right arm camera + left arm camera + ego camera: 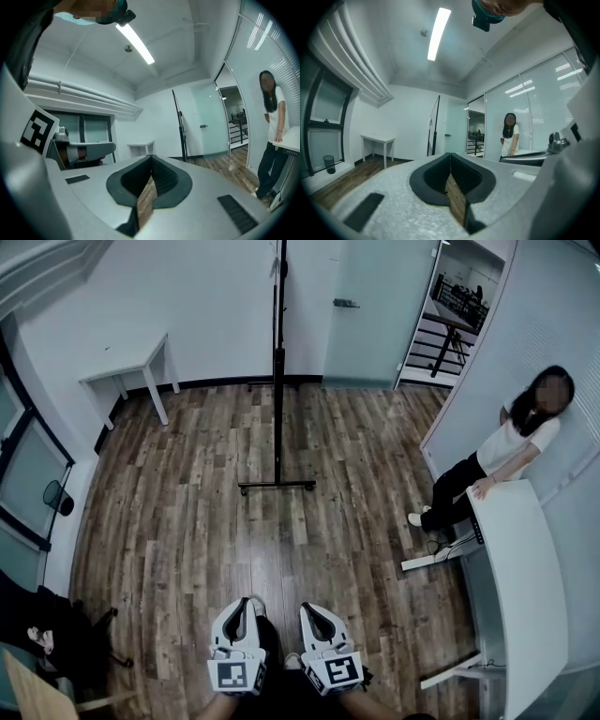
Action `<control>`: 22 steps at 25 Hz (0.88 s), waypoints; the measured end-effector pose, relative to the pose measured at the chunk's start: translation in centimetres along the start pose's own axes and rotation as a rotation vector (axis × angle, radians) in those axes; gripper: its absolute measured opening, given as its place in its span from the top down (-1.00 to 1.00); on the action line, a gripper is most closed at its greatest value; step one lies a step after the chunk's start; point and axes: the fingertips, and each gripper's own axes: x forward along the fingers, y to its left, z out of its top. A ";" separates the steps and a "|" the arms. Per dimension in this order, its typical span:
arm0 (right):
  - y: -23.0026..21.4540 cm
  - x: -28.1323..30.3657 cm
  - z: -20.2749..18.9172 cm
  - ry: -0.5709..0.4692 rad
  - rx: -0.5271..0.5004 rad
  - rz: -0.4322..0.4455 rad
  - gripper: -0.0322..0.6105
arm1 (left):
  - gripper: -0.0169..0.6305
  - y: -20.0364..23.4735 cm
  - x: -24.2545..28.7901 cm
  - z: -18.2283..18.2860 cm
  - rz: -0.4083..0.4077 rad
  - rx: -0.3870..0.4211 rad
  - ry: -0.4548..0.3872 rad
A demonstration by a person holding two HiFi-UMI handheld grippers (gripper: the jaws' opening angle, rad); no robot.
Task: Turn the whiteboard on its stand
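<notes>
The whiteboard (278, 352) stands edge-on to me on its black stand, whose foot bar (277, 487) rests on the wood floor mid-room. It appears as a thin dark upright in the left gripper view (433, 129) and in the right gripper view (180, 125). My left gripper (247, 604) and right gripper (310, 609) hang side by side near my feet at the bottom of the head view, well short of the stand. Both are shut, tips meeting, with nothing between them (450, 154) (151, 157).
A small white table (131, 367) stands against the far left wall. A person (506, 451) leans on a long white desk (520, 587) at the right. A glass door (361, 306) is behind the stand. A black chair (56, 643) and a bin (58, 495) sit at the left.
</notes>
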 end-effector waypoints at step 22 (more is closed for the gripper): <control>-5.7 25.2 4.9 0.022 0.003 -0.088 0.87 | 0.90 13.0 23.3 5.1 -0.098 0.002 0.002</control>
